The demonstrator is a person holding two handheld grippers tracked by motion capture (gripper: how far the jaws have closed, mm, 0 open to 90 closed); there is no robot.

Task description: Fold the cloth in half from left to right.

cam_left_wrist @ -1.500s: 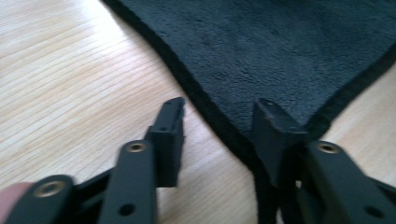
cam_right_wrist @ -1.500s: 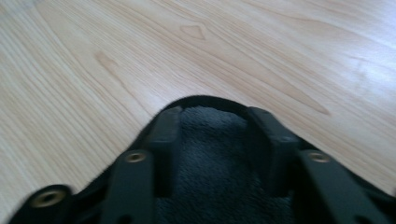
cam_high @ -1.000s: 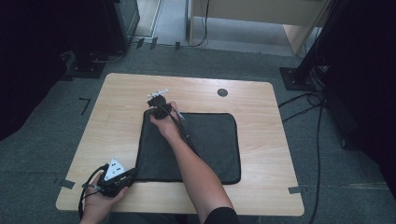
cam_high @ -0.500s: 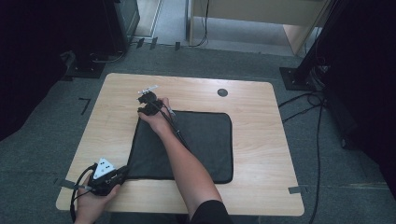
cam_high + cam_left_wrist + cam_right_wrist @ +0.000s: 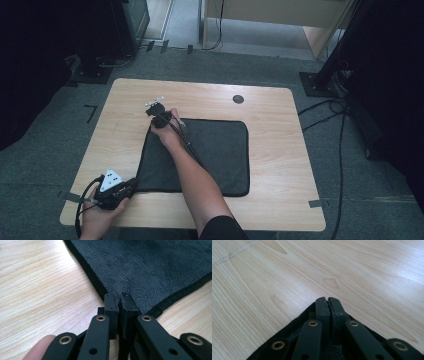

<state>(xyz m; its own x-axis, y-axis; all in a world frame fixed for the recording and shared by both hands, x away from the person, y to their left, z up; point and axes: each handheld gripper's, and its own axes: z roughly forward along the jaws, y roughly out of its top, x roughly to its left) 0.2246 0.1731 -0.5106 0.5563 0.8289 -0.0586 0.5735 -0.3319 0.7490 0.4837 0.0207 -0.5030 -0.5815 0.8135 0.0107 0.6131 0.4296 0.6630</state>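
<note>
— What moved?
— My right gripper dragged the black cloth's far corner toward ten o'clock, reclosing on it, seemingly; the corner is hidden.
— Left?
— My left gripper clamps the near corner; bare table all around.

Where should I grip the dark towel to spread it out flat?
By its corners, coming in low from outside the edge: the towel lies flat and limp, so only the hemmed corners give the jaws purchase. The left gripper pinches the near-left corner, and the right gripper the far-left one.
</note>
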